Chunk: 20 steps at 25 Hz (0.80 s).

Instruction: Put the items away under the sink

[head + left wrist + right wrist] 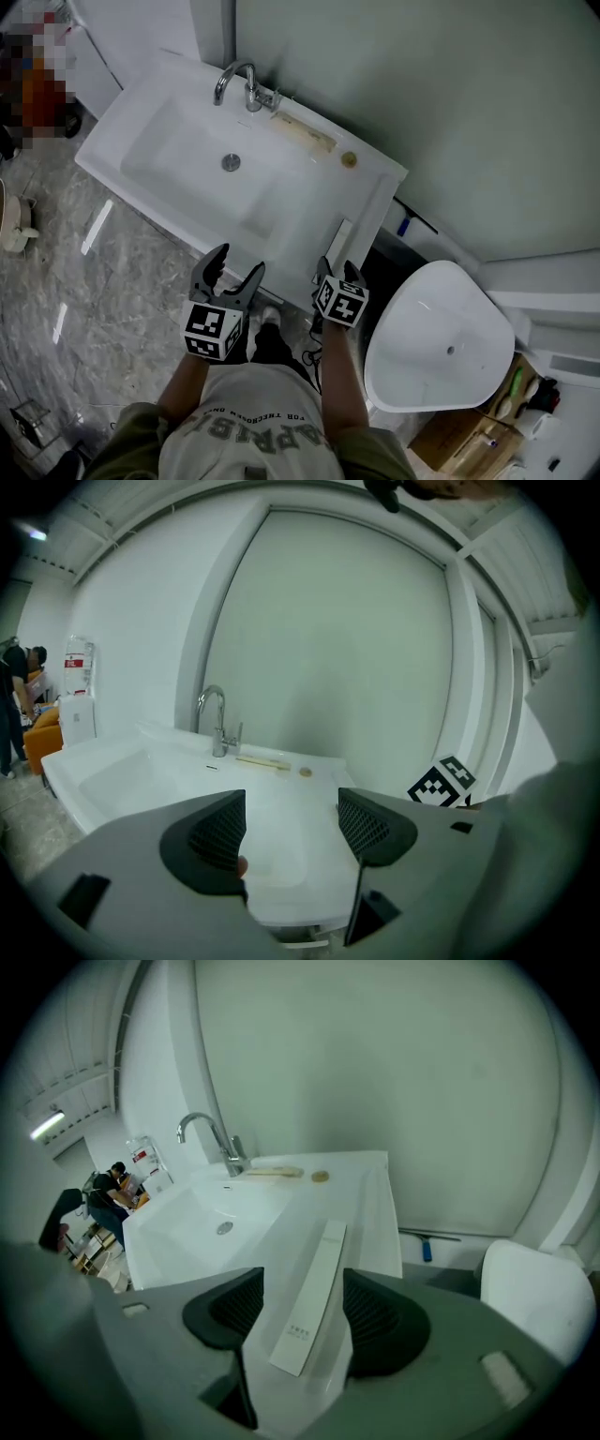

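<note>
A white sink is seen from above, with a faucet at its back edge. A loose white basin stands to the sink's right, well apart from it. The left gripper is held over the sink's front edge, jaws spread and nothing between them. The right gripper is held at the sink's front right corner, jaws likewise spread. A long flat white box lies on the sink's right ledge, its near end between those jaws. No contact with either pad is made out in the right gripper view, so the box is judged not yet gripped. A beige strip lies on the back ledge just right of the faucet. A small round disc lies further right along that ledge. The space under the sink is not shown in any view. Step in hand, by judgement: pickup of the box. The jaws should be centred across the narrow width of the box and lowered until the pads flank its sides, then closed squarely. The box is thin and probably light, so a skewed grip could tip it or slide it off the ledge. A grip at the near end leaves a long overhang, so the box should be lifted level and clear of the ledge before being carried below.
</note>
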### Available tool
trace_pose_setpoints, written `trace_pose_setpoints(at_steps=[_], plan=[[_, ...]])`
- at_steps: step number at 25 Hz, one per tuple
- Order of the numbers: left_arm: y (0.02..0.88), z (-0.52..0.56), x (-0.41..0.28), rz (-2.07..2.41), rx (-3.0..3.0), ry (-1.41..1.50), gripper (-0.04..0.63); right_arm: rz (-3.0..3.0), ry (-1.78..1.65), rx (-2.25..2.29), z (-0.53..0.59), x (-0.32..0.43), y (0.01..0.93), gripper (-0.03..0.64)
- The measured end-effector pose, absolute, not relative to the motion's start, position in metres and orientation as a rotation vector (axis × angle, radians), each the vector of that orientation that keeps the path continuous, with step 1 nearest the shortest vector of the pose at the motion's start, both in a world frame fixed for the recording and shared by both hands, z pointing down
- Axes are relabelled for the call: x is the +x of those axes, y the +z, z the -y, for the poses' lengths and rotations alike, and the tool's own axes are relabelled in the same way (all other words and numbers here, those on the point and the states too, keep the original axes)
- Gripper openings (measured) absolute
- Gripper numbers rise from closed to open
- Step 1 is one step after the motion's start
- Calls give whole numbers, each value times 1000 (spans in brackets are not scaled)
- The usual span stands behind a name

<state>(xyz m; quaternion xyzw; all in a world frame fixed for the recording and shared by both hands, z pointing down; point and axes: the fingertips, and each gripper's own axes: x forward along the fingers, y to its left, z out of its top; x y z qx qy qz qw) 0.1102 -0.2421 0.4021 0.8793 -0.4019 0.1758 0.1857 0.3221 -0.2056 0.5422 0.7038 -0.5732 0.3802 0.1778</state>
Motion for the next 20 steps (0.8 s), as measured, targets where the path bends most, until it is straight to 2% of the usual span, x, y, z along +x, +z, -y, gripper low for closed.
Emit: trace_pose_setpoints(at_steps=[20], plan=[[431,305,131,745,2587,634,302,1191,1362,2021,205,321,601,255]])
